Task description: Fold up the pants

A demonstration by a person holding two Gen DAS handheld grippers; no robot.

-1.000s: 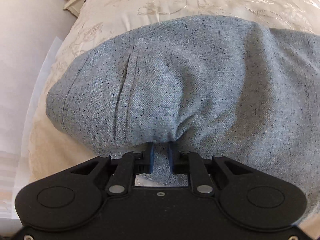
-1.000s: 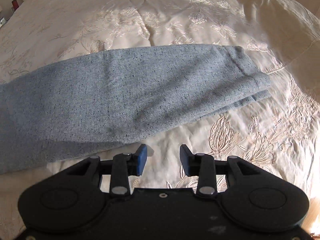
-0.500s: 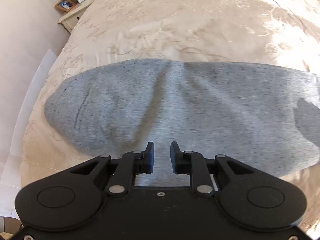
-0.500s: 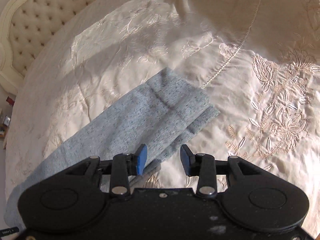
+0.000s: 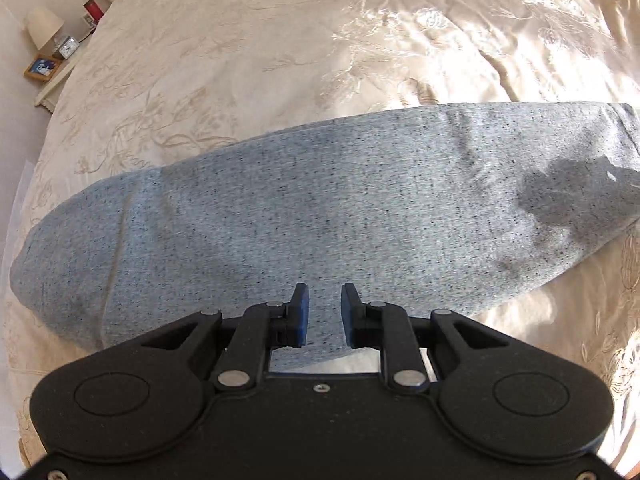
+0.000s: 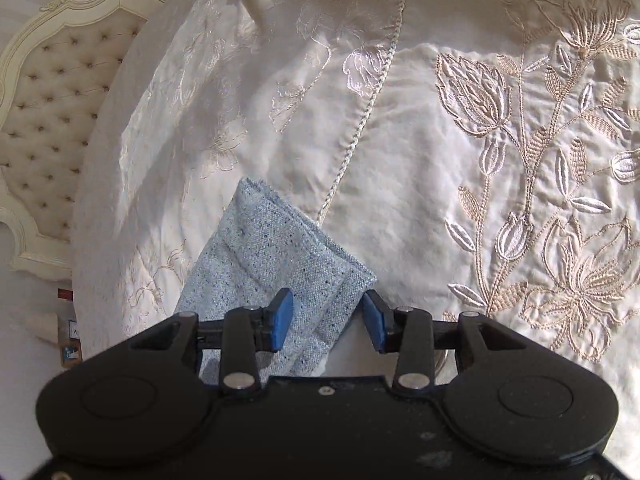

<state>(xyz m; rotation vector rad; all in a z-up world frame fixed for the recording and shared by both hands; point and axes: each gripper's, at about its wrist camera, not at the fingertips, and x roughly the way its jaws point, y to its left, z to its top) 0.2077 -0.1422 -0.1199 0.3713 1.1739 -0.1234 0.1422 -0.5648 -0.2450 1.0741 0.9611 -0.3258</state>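
Observation:
The pants (image 5: 320,216) are light blue-grey speckled cloth, lying flat in a long folded band across the cream bedspread. My left gripper (image 5: 322,312) hovers above the near edge of the band's middle, open, with nothing between its pads. In the right wrist view the hem end of the pants (image 6: 276,264) lies in stacked layers. My right gripper (image 6: 327,318) is open with its jaws on either side of the hem's near corner, not closed on it.
The embroidered cream bedspread (image 6: 520,168) covers the whole bed. A tufted headboard (image 6: 48,120) stands at the left of the right wrist view. A nightstand with a lamp (image 5: 44,32), clock and picture frame sits beyond the bed's far left corner.
My left gripper let go of the bunched pants, opened and rose away from them. My right gripper swung along the leg to the hem end and lowered around its corner.

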